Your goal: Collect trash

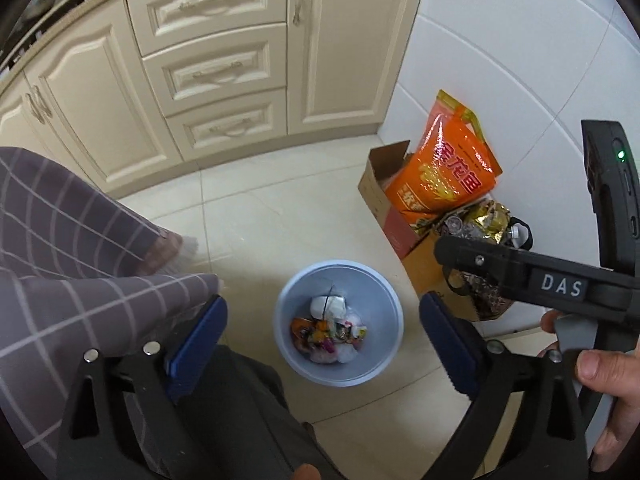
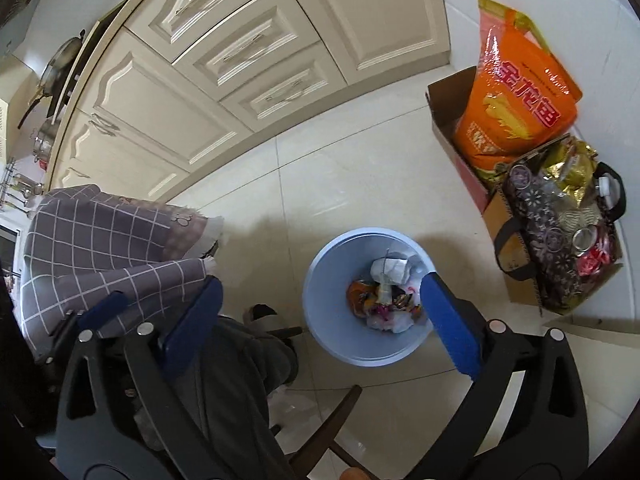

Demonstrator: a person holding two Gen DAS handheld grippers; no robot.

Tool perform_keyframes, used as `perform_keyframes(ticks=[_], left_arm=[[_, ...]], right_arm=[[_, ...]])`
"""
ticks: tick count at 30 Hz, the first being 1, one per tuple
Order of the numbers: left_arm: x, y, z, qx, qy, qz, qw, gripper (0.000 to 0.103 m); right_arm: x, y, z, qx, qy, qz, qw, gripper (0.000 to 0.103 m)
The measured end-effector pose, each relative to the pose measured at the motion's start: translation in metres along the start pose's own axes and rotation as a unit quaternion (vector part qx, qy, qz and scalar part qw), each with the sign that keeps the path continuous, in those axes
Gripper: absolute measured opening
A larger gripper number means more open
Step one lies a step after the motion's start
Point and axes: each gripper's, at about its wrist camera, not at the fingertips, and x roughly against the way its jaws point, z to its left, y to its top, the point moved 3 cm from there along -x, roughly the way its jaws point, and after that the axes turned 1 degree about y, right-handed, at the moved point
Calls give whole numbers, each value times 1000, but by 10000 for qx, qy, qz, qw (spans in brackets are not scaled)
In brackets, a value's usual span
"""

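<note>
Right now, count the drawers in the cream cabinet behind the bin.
3, stacked in one column: the top drawer, the middle drawer and the bottom drawer, between cabinet doors on either side. The cabinet runs past the frame's left edge, so more may be hidden.

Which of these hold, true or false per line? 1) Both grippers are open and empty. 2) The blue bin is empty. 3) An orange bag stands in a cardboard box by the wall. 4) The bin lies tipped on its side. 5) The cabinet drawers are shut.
1) True: the left gripper and right gripper have jaws wide apart with nothing between the pads.
2) False: the blue bin holds wrappers and crumpled white trash.
3) True: the orange bag stands in the cardboard box.
4) False: it stands upright on the tile floor.
5) True: the cabinet drawers are shut.
</note>
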Motion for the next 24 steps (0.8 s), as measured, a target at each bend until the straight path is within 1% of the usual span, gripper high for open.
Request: perform_keyframes(ticks=[2, 7, 13, 19, 24], left_arm=[[11, 1, 0, 49, 31, -94, 9999, 95], [47, 4, 4, 91, 84, -489, 9987, 95], [100, 7, 7, 26, 232, -1037, 9943, 95], [164, 6, 27, 192, 351, -1653, 9854, 95], [219, -5, 57, 455, 554, -2160, 9738, 95]], right_arm=[[4, 1, 0, -5, -29, -50, 10000, 97], [17, 2, 10, 35, -16, -176, 9998, 97], [45, 8, 41, 272, 106, -434, 9986, 97], [79, 12, 86, 661, 322, -747, 9945, 97], [112, 11, 136, 1072, 580, -1063, 9868, 97]])
